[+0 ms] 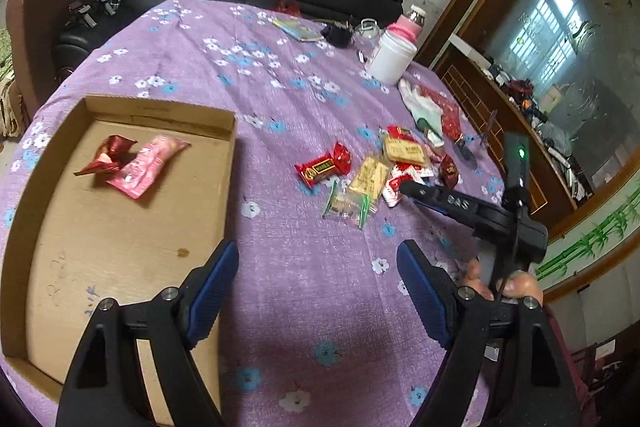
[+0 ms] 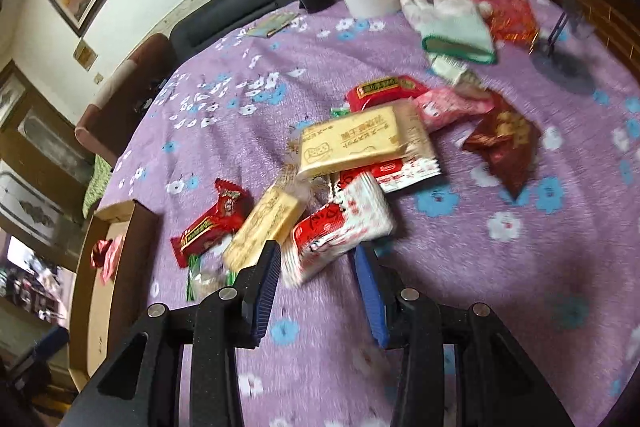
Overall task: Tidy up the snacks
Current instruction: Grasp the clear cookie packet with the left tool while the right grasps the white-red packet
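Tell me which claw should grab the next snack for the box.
Right. The right claw is open around the red-and-white packet in the pile. The left claw hangs open over bare cloth beside the box.

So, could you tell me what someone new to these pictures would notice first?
Probably the heap of bright snack packets in the middle of the purple flowered tablecloth, with the right tool open around a red-and-white packet at the heap's near edge. Next, the shallow cardboard box on the left, holding only a red packet and a pink packet, with the open left tool beside it.
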